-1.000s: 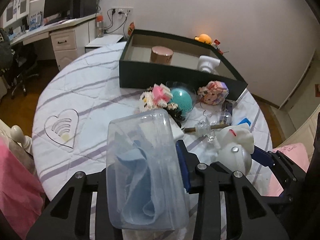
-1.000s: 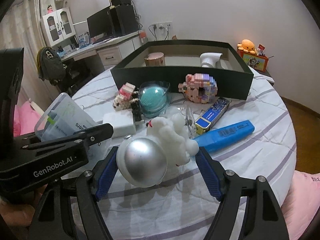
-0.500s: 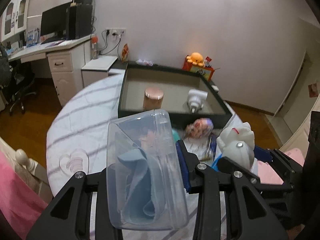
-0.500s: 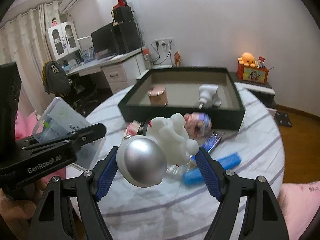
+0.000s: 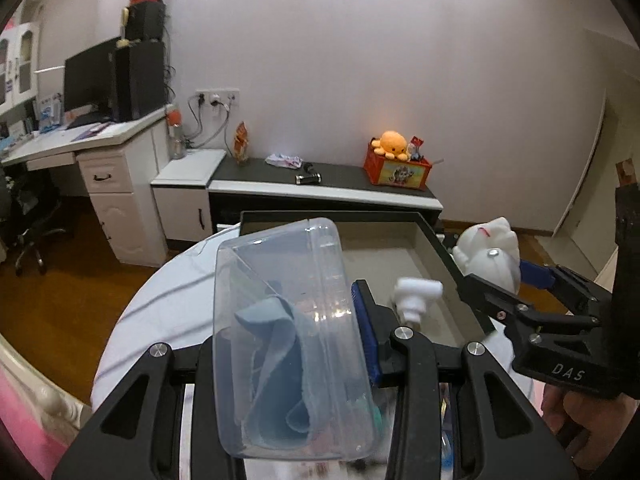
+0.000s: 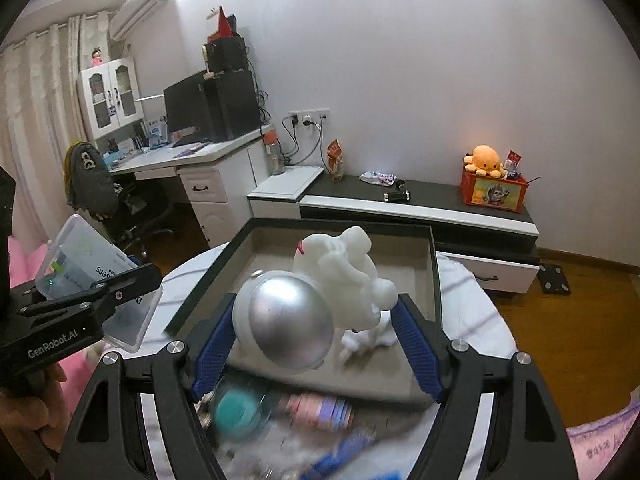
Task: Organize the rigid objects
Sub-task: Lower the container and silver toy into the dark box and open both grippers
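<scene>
Left wrist view: I'm carrying a clear rectangular plastic container with a folded blue cloth inside (image 5: 288,336), clamped flat between the left gripper (image 5: 280,360) fingers. I'm gripping it across its short width w/ the long side running fwd, prob. so it can slide into the box lengthwise. The right gripper (image 6: 316,344) is clamping a white astronaut figurine with a silver mirrored helmet (image 6: 316,300): left pad on the helmet side, right pad looks pressed near the legs, though contact there isn't sharp. Helmet is facing the camera, body pointing away toward the box.

Both loads are hanging above the near edge of the dark green shallow open-top box with a beige floor (image 6: 434,264), which is sitting at the far edge of the round table with a white purple-striped cloth (image 5: 160,300). I'm judging this as mid-carry: both items are heading for the box, neither down yet. A white plastic pump-top piece (image 5: 416,300) is already lying on the box floor toward its right side, so I'd be aiming the figurine for bare floor beside it.

Hard to read: table clutter below the right gripper is motion-blurred. I'm making out a teal round thing (image 6: 236,408), a pink-and-lilac block thing (image 6: 320,408) and sth. blue, no more. The container is blocking most of the box's left half in the left wrist view, so can't say what else is lying there. Box's near wall is cut off behind the figurine.
</scene>
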